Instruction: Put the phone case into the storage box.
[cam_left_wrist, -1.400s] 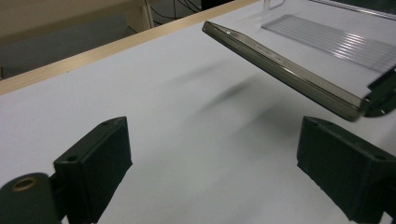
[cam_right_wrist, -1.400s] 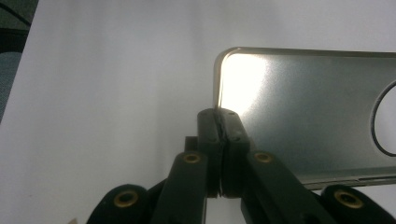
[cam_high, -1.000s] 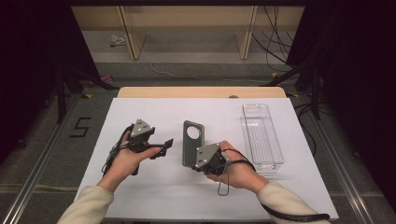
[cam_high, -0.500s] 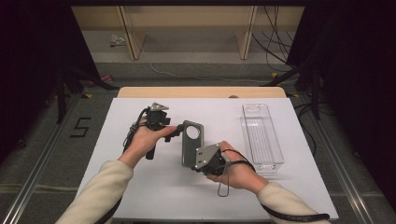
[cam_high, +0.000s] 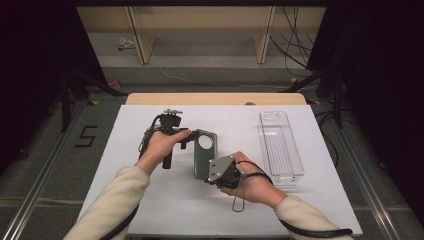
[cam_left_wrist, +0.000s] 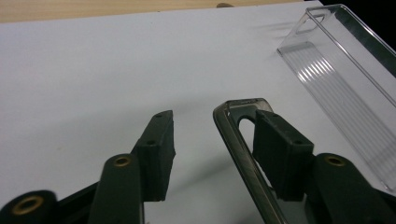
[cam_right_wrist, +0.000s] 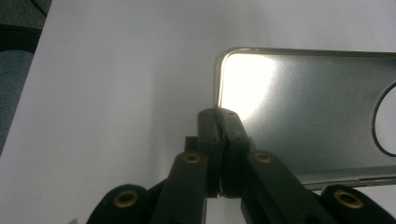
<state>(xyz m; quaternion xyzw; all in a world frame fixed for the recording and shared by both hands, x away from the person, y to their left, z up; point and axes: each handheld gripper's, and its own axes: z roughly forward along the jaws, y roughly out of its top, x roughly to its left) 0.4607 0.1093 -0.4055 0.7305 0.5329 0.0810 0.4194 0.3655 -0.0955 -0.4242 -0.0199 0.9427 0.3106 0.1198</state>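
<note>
1. Clamping the near edge of the grey phone case (cam_high: 204, 159), the right gripper (cam_high: 216, 176) has its jaws pressed tight on the case's thin wall.
2. Farther off, the left gripper (cam_high: 186, 141) has just been closing, jaws still apart, straddling the case's far rim (cam_left_wrist: 243, 122); one pad sits inside its cutout.
3. Right of the case, well apart, lies a clear plastic tray (cam_high: 280, 146) on the white table (cam_high: 125, 125).

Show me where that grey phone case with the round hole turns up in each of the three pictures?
High view: phone case at table centre, between both grippers.
Left gripper view: its rim low, right of centre, between the jaws.
Right gripper view: its back at right, edge pinched by the jaws.
Shared landmark: white table.
</note>
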